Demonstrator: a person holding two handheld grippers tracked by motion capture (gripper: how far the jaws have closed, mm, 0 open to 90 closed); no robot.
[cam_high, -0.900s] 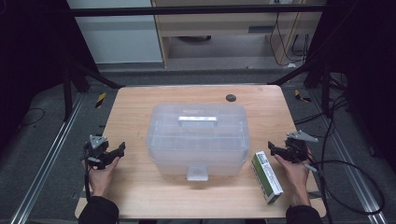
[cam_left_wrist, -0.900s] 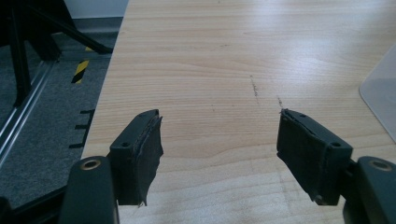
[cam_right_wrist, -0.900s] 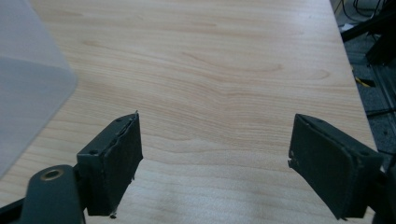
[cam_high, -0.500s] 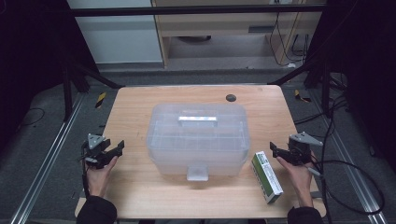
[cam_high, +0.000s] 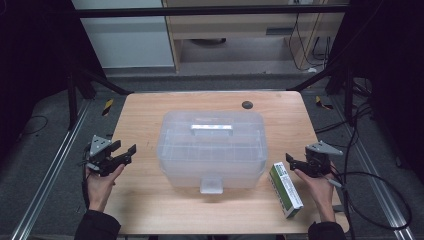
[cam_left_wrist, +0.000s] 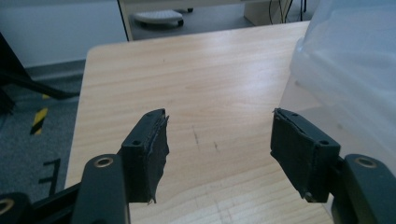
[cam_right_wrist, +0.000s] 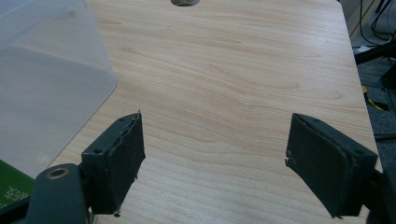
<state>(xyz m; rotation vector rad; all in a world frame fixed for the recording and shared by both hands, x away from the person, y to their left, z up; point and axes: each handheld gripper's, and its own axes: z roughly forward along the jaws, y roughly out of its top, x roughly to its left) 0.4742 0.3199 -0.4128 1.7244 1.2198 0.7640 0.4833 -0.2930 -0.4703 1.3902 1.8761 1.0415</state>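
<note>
- Translucent plastic storage bin with lid and handle sits mid-frame on the light wood table, latch tab facing the person, presumably for easy reach.
- Green and white carton lies flat at lower right, just beside the bin.
- Left gripper, mid-left: jaws released, nothing between them.
- Right gripper, mid-right, near the carton's far end: jaws spread, empty; likely staged for the carton.

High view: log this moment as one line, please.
left claw open, empty | right claw open, empty | lidded bin centre | green box beside right claw
</note>
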